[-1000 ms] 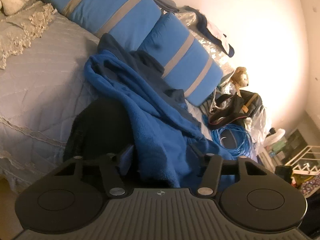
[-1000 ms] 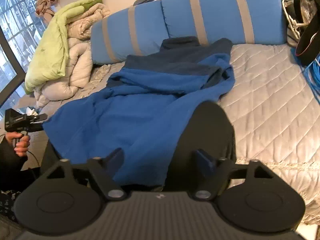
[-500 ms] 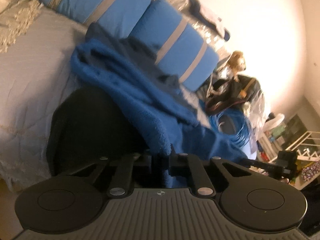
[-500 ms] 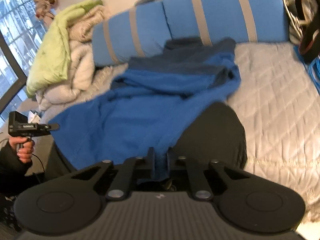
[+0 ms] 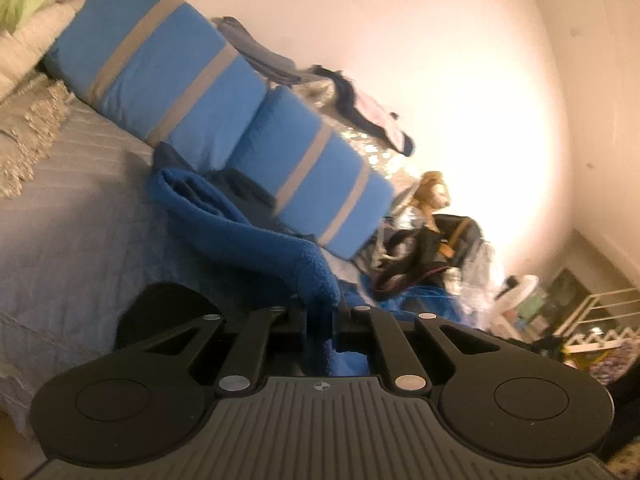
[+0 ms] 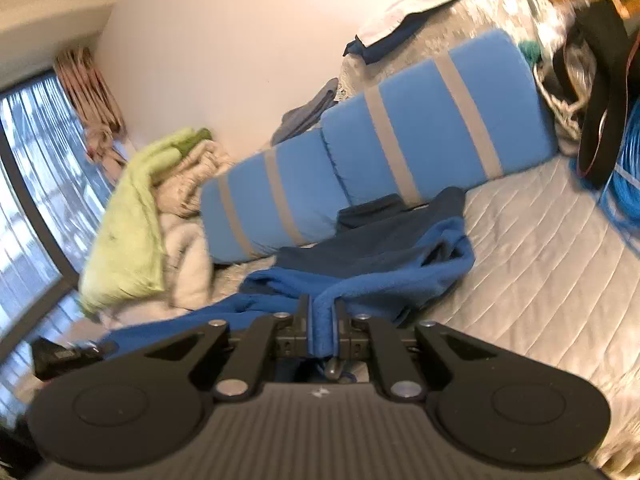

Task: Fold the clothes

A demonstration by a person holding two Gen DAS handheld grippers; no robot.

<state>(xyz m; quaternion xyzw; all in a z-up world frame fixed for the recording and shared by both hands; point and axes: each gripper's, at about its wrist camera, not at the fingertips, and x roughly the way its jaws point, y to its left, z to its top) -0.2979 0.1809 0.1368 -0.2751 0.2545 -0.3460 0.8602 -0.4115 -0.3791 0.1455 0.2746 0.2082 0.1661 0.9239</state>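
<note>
Two tongs, left tongs [image 5: 320, 316] and right tongs [image 6: 322, 326], each pinch the blue fleece garment [image 6: 384, 276] at lower centre; it trails across the bed [image 6: 540, 264] (soft, limp, thick), best gripped along its hem.

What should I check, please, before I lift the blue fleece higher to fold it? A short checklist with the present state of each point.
1. Left gripper shut on blue fleece: ok.
2. Right gripper shut on the fleece: ok.
3. Fold edge pinched by both, not one layer only: cannot tell.
4. Far end of fleece free of the striped blue bolsters: not ok, its dark part lies against them.
5. Bare quilted bedspread beside the fleece for laying it flat: ok.
6. Black item under the fleece not dragged along: cannot tell.
</note>
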